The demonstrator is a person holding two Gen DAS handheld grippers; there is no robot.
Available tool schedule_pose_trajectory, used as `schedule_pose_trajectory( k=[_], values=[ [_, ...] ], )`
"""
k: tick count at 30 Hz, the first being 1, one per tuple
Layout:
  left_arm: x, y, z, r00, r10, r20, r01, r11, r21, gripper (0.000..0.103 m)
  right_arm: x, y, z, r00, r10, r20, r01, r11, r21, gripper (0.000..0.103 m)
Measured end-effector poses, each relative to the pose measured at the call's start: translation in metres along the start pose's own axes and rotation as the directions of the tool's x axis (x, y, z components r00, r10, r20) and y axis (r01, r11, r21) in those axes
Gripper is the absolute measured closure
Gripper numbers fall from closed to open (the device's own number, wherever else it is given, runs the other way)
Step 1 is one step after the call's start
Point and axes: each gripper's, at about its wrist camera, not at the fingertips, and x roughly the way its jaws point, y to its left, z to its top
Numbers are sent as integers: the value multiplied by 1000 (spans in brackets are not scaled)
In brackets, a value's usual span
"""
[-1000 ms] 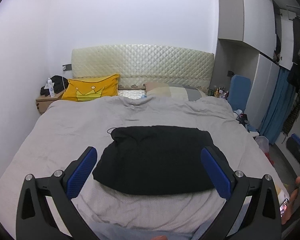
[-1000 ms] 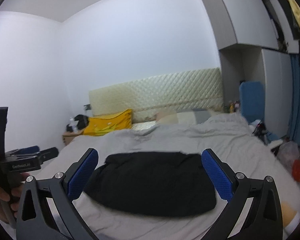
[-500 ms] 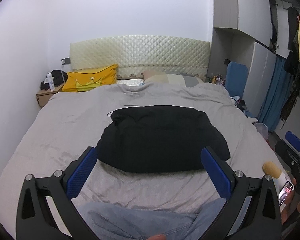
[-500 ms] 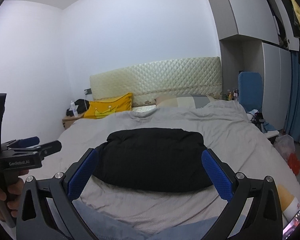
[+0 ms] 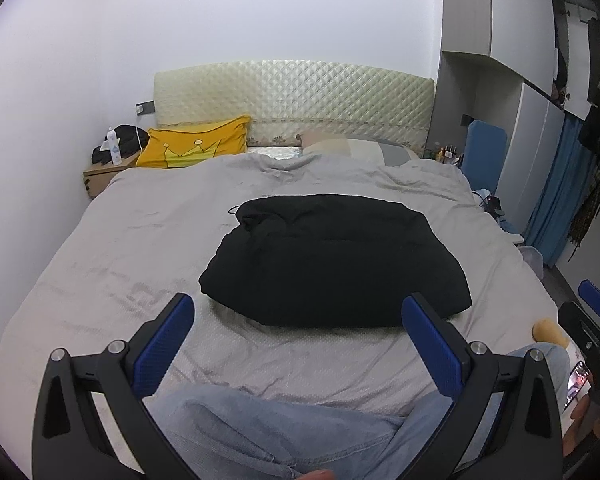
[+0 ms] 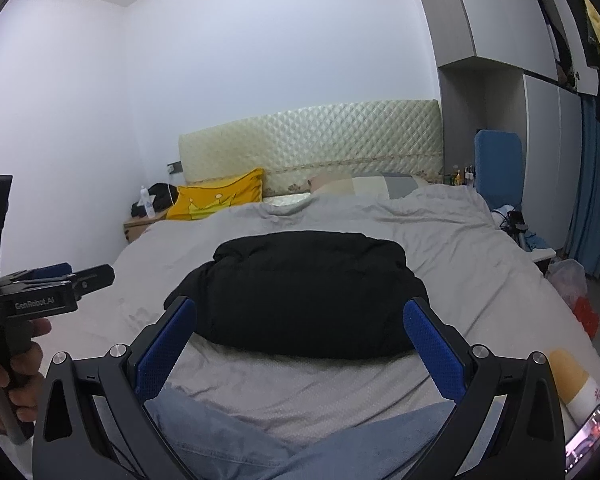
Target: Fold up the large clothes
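While the black garment (image 5: 332,264) is lying bundled in a rounded, pillow-like heap at the middle of the grey bedspread (image 5: 132,248), well short of the yellow cushion (image 5: 196,146) and quilted headboard (image 5: 292,96), both tools are waiting above the near edge of the bed. Left gripper (image 5: 298,346): jaws standing wide apart, gripping nothing. Right gripper (image 6: 300,350): likewise spread and empty. The garment is looking thick, soft and limp, probably bulky rather than heavy and likely to be sagging when lifted; the near corners of its lower hem are offering the likeliest holds.
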Motion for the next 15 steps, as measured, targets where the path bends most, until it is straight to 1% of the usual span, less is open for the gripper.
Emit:
schedule_pose_trajectory(
  k=[6,11,15],
  values=[
    [1,-2,-3,1000,9,-11,-9,1000,6,0,3,0,-2,1000,4,-13,-4,1000,0,0],
    [2,-1,-4,999,-29,-24,29,1000,-5,0,4,-1,-3,1000,3,-15,-3,1000,-1,0],
    [1,-1,-5,999,-27,-24,27,1000,-1,0,4,-2,-5,1000,1,-19,-1,1000,4,0]
  ],
)
